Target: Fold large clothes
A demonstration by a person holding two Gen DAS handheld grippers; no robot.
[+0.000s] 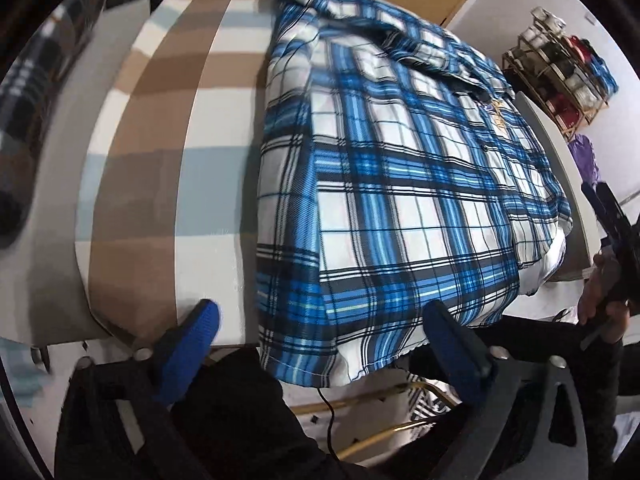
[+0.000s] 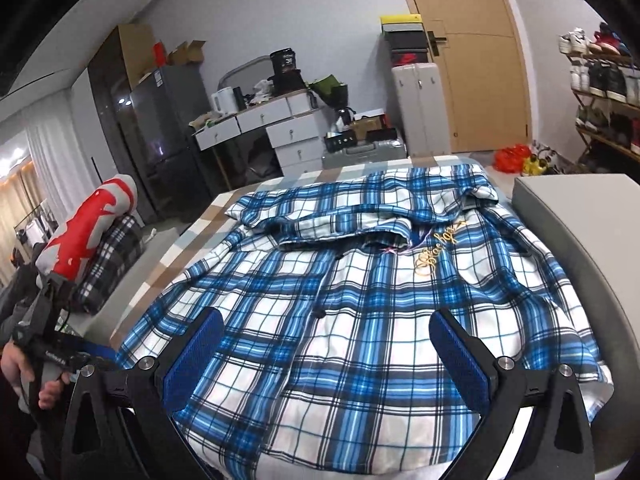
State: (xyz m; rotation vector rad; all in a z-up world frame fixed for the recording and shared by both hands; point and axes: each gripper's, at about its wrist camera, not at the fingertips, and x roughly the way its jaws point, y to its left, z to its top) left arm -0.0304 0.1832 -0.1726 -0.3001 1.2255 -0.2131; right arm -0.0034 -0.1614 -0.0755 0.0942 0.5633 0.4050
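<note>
A large blue, white and black plaid shirt (image 1: pixel 400 184) lies flat, front up, on a bed with a brown, white and pale blue striped cover (image 1: pixel 160 160). Its hem hangs over the near edge. My left gripper (image 1: pixel 320 316) is open and empty just above the hem's left corner. In the right wrist view the shirt (image 2: pixel 360 300) shows its collar, buttons and gold embroidery. My right gripper (image 2: pixel 326 330) is open and empty above the shirt's lower front. The left gripper (image 2: pixel 60 354) also shows there, at the far left.
A grey box (image 2: pixel 580 208) sits on the bed right of the shirt. Folded clothes (image 2: pixel 104 256) are stacked at the bed's left. A desk with drawers (image 2: pixel 272 128), a fridge (image 2: pixel 168 136), suitcases and a shoe rack (image 2: pixel 600 92) stand beyond.
</note>
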